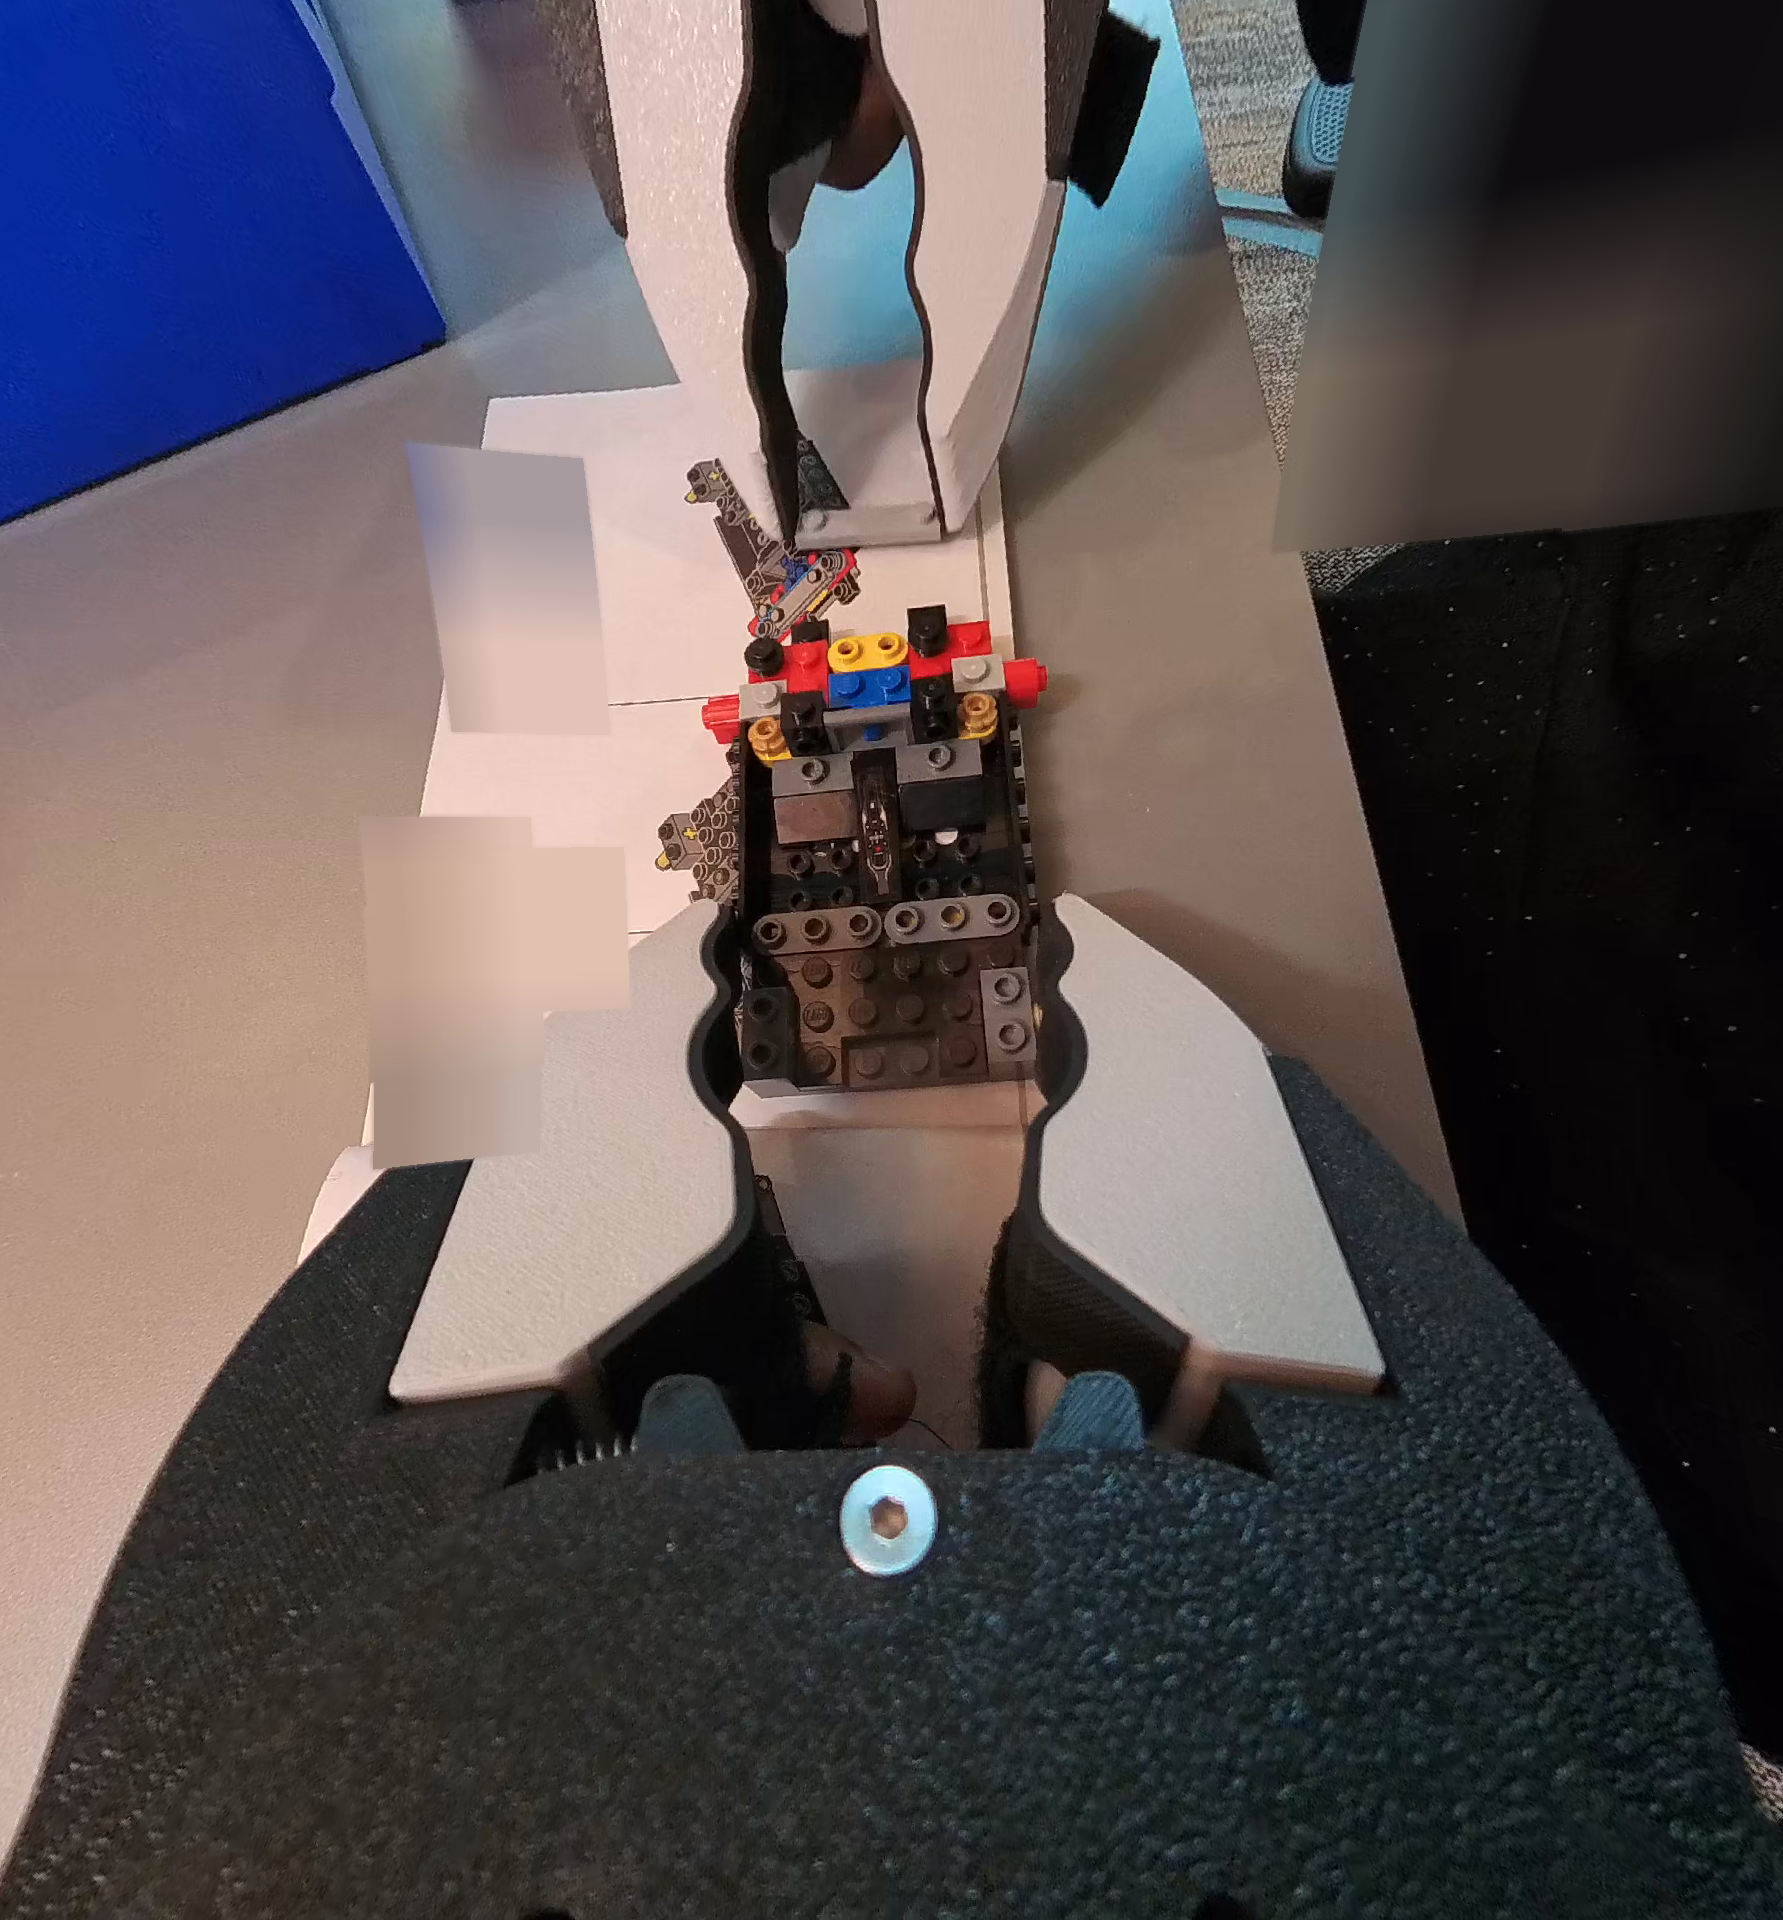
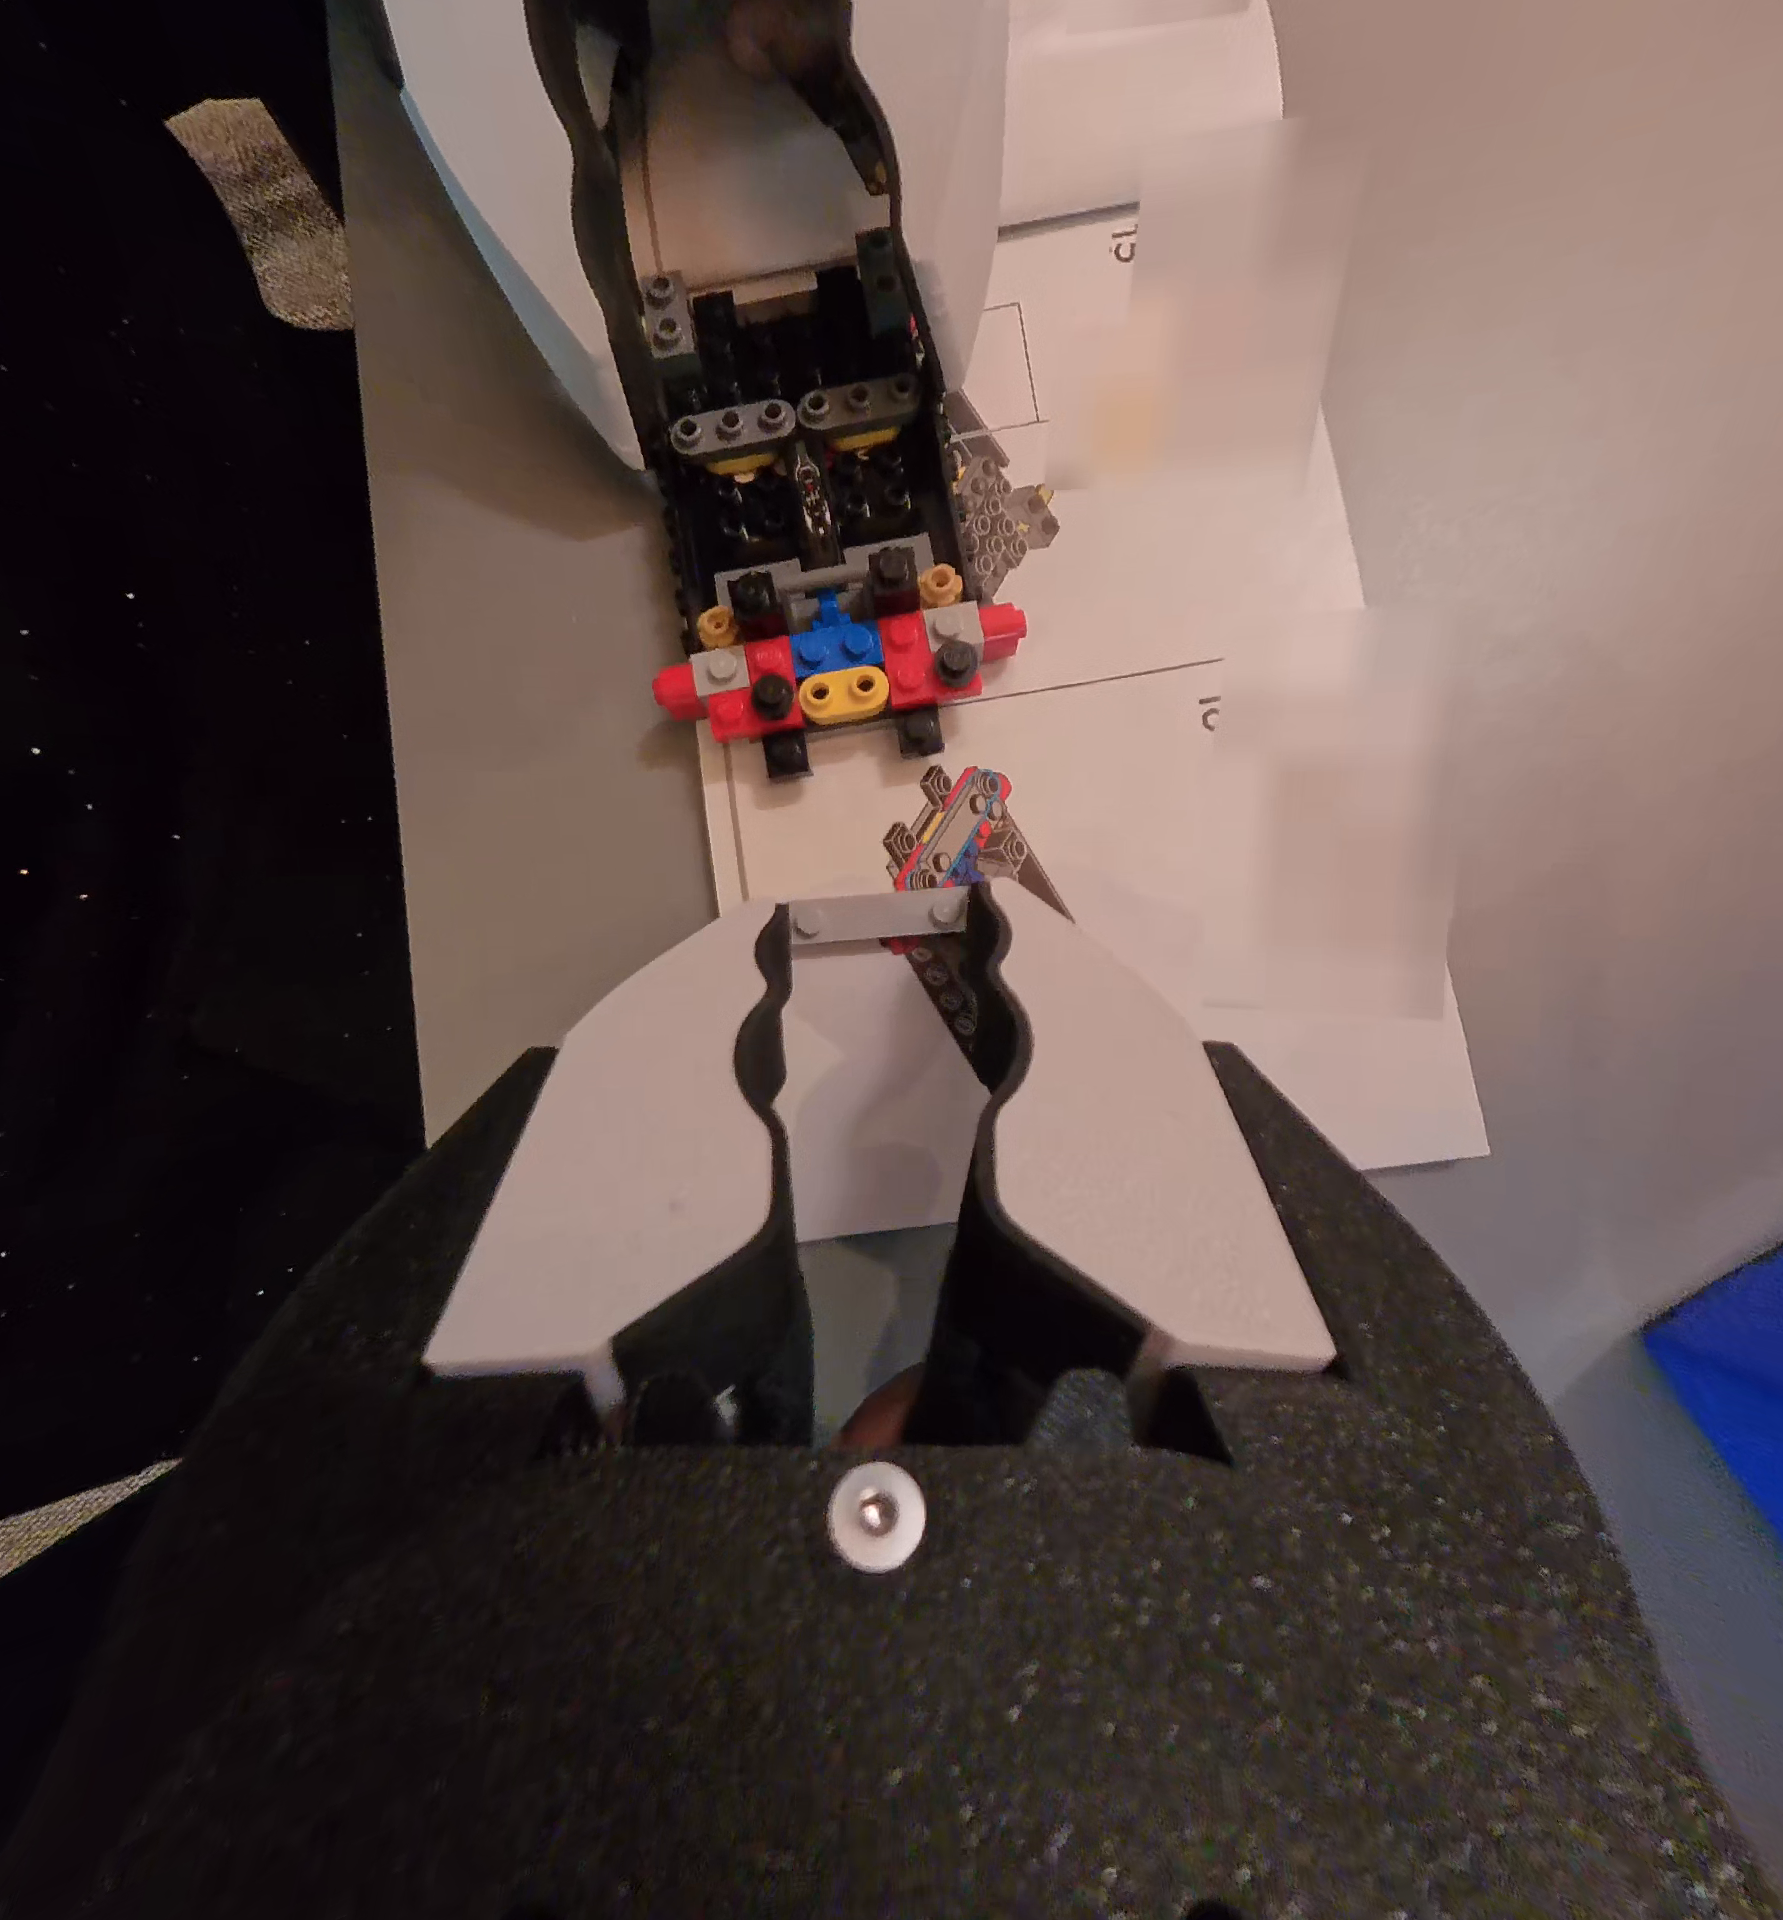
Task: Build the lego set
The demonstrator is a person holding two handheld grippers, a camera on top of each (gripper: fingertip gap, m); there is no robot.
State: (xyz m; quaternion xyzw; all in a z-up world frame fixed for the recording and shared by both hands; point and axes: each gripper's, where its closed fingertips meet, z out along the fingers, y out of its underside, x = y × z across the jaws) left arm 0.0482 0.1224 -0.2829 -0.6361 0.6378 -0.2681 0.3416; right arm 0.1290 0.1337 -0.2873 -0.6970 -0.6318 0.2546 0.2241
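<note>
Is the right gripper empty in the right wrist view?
No, the right gripper holds a flat grey plate between its fingertips, above the paper.

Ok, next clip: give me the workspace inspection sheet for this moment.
Surface: pale grey table, instruction sheets spread along its edge.
Job's things: partly built lego model on the sheets, black body, red, blue and yellow end; grey plate, studs at both ends.
Clutter: nothing seen beyond the sheets.
Grippers: left gripper shut on the lego model's near end; right gripper shut on the grey plate, apart from the model.
Cables: nothing seen.
Surroundings: blue panel beyond the table; dark speckled floor beside it.
</note>
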